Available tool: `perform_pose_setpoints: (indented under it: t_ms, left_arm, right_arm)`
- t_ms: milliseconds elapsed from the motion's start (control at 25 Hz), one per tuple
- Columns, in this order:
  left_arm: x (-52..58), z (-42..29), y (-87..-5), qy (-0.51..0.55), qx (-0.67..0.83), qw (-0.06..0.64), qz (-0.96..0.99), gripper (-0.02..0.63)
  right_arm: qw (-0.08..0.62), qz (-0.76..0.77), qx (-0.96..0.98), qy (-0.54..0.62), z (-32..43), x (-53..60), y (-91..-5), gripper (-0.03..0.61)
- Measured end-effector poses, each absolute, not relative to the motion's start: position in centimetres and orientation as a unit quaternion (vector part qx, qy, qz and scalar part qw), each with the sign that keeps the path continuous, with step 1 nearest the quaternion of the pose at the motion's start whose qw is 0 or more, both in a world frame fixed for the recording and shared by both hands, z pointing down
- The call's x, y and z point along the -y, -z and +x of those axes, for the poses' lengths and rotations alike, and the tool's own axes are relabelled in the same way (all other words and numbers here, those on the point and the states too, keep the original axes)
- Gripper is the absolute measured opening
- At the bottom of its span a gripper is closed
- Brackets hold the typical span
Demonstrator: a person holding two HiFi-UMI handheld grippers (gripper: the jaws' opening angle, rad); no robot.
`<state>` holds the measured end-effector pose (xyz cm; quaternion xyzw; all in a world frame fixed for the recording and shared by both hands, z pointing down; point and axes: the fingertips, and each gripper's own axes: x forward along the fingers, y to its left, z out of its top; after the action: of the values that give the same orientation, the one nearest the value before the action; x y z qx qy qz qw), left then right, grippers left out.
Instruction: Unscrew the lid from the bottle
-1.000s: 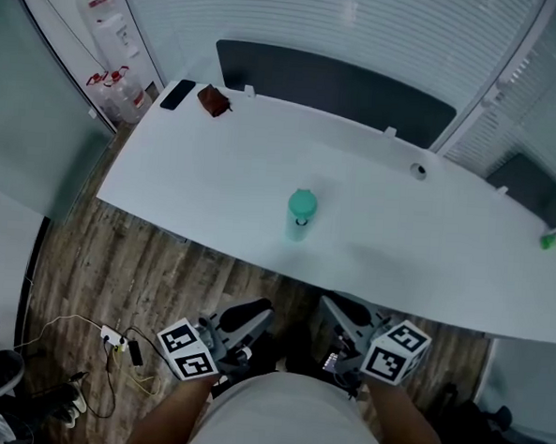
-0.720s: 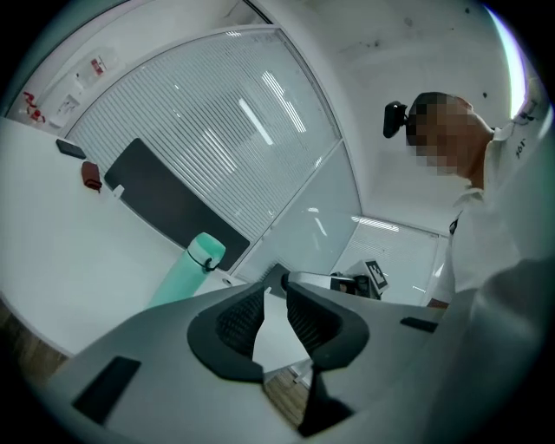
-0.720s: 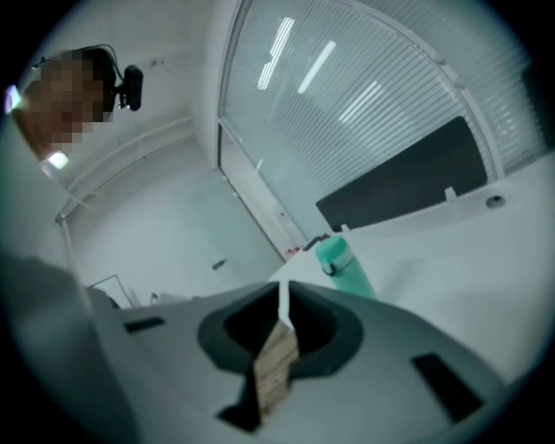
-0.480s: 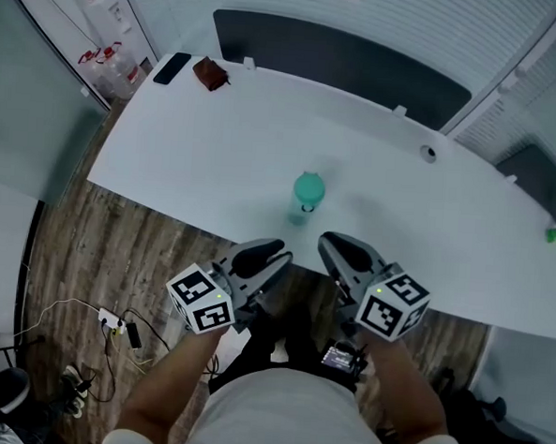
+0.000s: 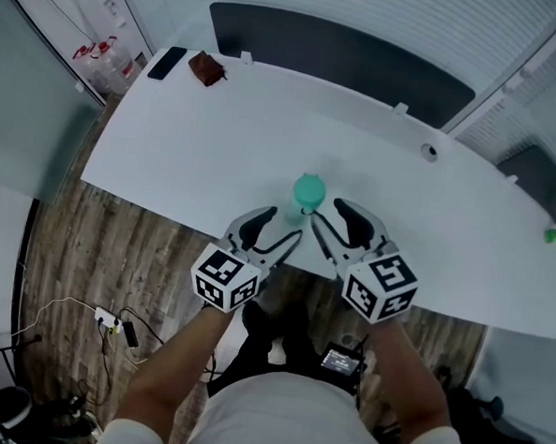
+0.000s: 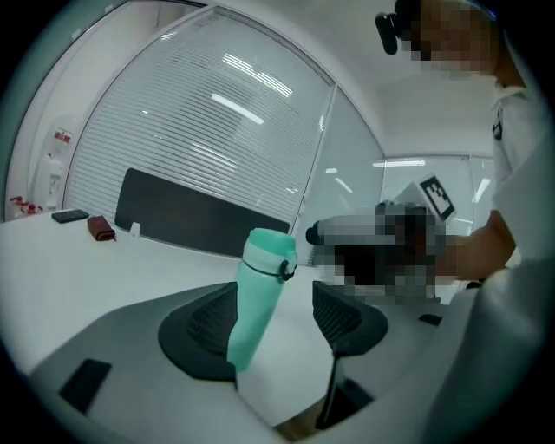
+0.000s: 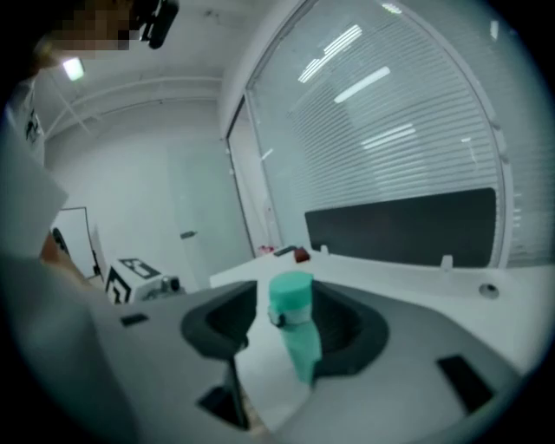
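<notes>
Facing bottle [image 5: 308, 192] on table [image 5: 188, 155]: L gripper [image 5: 280, 224] & R gripper [image 5: 328, 213], jaws just opened, both empty; bottle just ahead.

Your head camera is looking steeply down onto the white worktop [image 5: 169, 153]. Cameras on your left claw [image 5: 283, 223] and right claw [image 5: 327, 213] are looking low across it, close in, and all three views are sharing the teal bottle [image 5: 308, 192].

The upright bottle [image 5: 307, 194] stands just ahead of the left gripper [image 5: 279, 228] and the right gripper [image 5: 326, 217], in line with both gaps. Their jaws have just been opening, with nothing between the pads. Open table [image 5: 197, 155] lies either side and beyond. A phone [image 5: 166, 61] and a brown pouch [image 5: 208, 69] sit far ahead-left.
</notes>
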<state>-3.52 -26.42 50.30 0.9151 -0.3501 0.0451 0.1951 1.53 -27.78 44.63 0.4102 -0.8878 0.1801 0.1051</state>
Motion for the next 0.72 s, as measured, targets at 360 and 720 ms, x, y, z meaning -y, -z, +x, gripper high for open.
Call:
perform_pose_setpoints:
  t_ms: [360, 720]
  left_arm:
    - [29.2, -1.0, -54.3, -0.13, 0.395, 0.134, 0.899, 0.323]
    - [31.6, 0.4, -55.3, -0.131, 0.416, 0.141, 0.888, 0.322]
  right_arm:
    - [0.178, 0.432, 0.868, -0.167, -0.4, 31.0, -47.3, 0.28]
    - [0.204, 0.431, 0.866, -0.153, -1.8, 32.6, -48.1, 0.282]
